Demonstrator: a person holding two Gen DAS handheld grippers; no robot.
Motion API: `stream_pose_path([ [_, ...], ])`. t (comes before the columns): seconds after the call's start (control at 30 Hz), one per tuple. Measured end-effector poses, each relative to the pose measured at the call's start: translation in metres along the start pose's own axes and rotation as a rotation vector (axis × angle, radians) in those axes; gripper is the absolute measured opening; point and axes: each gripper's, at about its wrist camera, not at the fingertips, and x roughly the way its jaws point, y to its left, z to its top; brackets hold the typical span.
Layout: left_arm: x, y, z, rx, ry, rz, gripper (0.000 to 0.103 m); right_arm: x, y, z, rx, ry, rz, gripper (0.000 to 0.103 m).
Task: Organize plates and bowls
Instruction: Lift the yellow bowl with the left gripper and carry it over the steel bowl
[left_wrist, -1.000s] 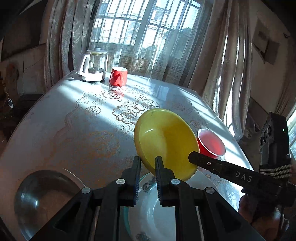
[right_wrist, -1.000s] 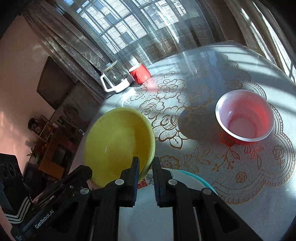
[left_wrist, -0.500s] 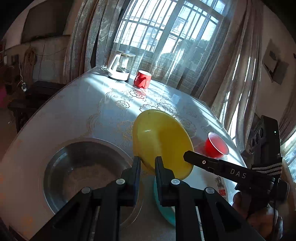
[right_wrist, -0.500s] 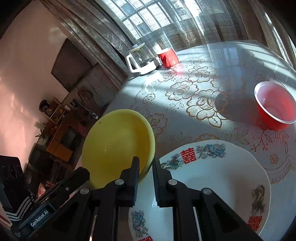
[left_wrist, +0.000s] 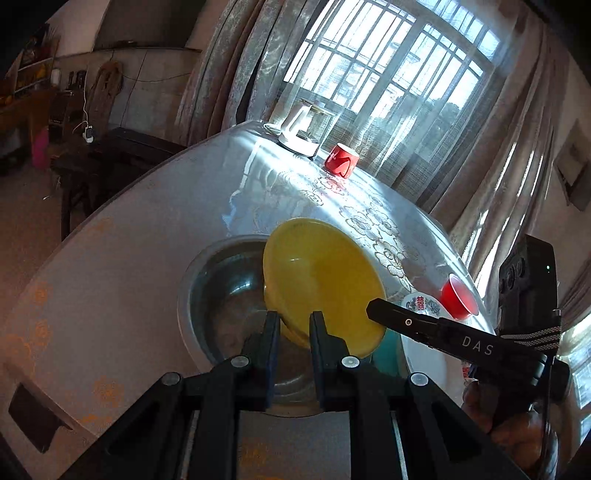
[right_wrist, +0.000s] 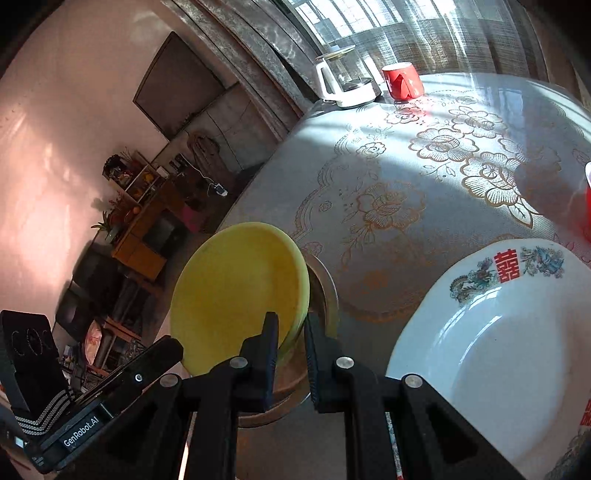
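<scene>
Right now both grippers clamp the same yellow bowl (left_wrist: 317, 280) by its rim. Left gripper (left_wrist: 293, 328) has its jaws closed on the near edge of the rim; right gripper (right_wrist: 290, 332) has its jaws closed on the rim's right-hand edge as its own camera shows it. In the left view the right gripper comes in from the right, its tip at the bowl's right rim, with a hand (left_wrist: 517, 439) below it. Bowl is tilted, off the bench (left_wrist: 110, 280), hanging over the right part of a steel basin (left_wrist: 221, 295); whether it touches the basin I cannot tell. Basin sits on the bench near its front edge. Just right of the basin is a white plate (right_wrist: 498, 332) with red characters and bird prints, resting on something teal (left_wrist: 386, 349), only partly visible. Red plastic cup (left_wrist: 458, 299) stands just beyond the plate. At the far end of the bench, a glass kettle (left_wrist: 303, 129) with white handle and a red mug (left_wrist: 341, 164) stand side by side near the curtained window (left_wrist: 388, 74). Floral gold-pattern cloth (right_wrist: 443, 166) covers the bench.
</scene>
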Motion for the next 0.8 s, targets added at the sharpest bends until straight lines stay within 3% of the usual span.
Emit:
stream_pose_path([
  [0.33, 0.008, 0.02, -0.011, -0.046, 0.036, 0.034, 0.016, 0.021, 0.011, -0.01, -0.034, 0.067, -0.023, 0.014],
  [0.8, 0.021, 0.024, -0.011, -0.046, 0.054, 0.068, 0.015, 0.032, 0.018, -0.013, -0.09, 0.086, -0.08, 0.014],
])
